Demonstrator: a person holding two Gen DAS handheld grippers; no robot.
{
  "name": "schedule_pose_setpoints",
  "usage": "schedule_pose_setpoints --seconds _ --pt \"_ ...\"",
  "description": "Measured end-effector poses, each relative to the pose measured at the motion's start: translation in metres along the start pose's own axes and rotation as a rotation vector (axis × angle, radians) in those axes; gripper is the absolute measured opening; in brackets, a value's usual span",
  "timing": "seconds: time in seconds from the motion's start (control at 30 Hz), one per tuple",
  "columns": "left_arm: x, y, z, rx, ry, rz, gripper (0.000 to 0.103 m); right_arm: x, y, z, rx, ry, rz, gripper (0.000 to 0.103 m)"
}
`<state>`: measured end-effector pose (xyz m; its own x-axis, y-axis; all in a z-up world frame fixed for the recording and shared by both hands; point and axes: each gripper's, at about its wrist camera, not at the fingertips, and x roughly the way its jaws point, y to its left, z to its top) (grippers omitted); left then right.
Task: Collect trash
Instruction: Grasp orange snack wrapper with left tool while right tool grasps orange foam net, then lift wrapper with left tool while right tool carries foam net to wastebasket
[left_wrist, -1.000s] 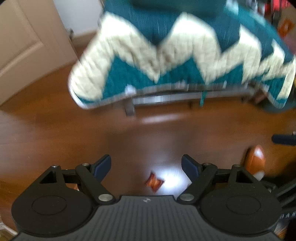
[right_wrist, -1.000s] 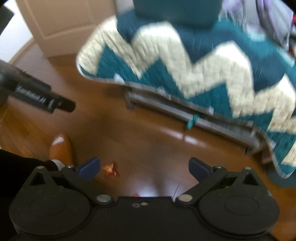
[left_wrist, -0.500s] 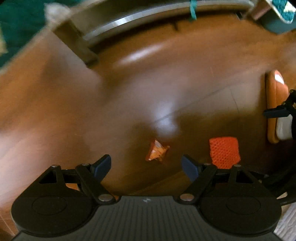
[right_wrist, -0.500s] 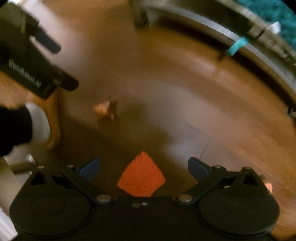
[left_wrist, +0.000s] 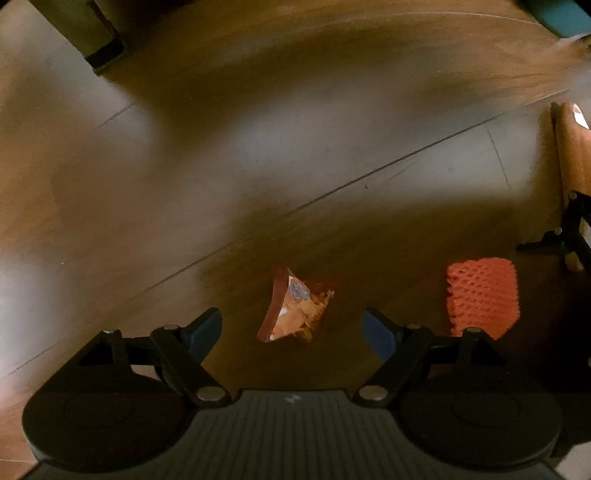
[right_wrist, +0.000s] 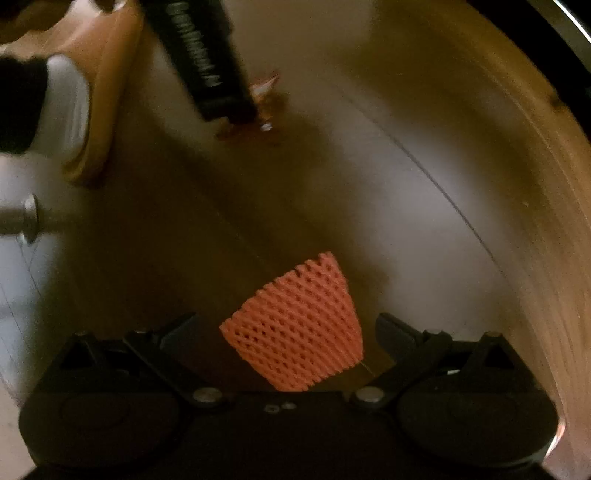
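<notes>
A crumpled orange snack wrapper lies on the wooden floor just ahead of my left gripper, between its open blue fingertips. An orange foam net sleeve lies to its right. In the right wrist view that net sleeve lies flat between the open fingers of my right gripper. The wrapper shows further off, partly hidden by the left gripper's black body. Neither gripper holds anything.
A person's orange slipper with a white sock stands at the upper left of the right wrist view; it also shows at the right edge of the left wrist view. A bed frame leg stands at the far left.
Both grippers have tilted down from the bed and blanket to the floor and come close. The wrapper now sits between the left fingertips and the net sleeve between the right ones.
</notes>
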<state>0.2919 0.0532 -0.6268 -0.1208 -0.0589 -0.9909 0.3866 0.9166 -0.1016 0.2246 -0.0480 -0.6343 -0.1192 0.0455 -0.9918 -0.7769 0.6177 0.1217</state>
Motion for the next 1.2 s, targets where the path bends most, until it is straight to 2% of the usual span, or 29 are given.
schedule_pose_setpoints --seconds 0.27,0.5,0.57,0.67,0.77,0.83,0.93,1.2 --pt "0.024 -0.002 -0.007 0.036 -0.016 -0.022 0.083 0.027 0.005 0.0 -0.055 0.038 -0.001 0.095" --pt "0.033 -0.007 -0.013 0.042 -0.023 -0.012 0.082 0.041 0.007 -0.001 -0.07 0.044 -0.031 0.079" --pt "0.035 -0.007 -0.014 0.029 -0.018 -0.018 0.072 0.042 0.005 -0.001 -0.058 0.038 -0.046 0.075" --pt "0.035 -0.005 -0.015 0.011 -0.022 -0.015 0.068 0.042 0.005 0.001 -0.053 0.03 -0.077 0.063" --pt "0.035 -0.003 -0.016 -0.012 -0.031 -0.004 0.06 0.04 0.001 0.003 -0.037 0.021 -0.109 0.047" --pt "0.03 -0.001 -0.015 -0.025 -0.045 0.0 0.04 0.039 -0.004 0.005 -0.024 0.02 -0.124 0.033" --pt "0.03 0.003 -0.015 -0.055 -0.046 -0.017 0.037 0.035 -0.011 0.013 0.001 0.023 -0.131 0.018" --pt "0.0 0.016 -0.013 -0.052 -0.093 -0.023 0.035 -0.004 -0.029 0.033 0.112 -0.061 -0.16 0.015"
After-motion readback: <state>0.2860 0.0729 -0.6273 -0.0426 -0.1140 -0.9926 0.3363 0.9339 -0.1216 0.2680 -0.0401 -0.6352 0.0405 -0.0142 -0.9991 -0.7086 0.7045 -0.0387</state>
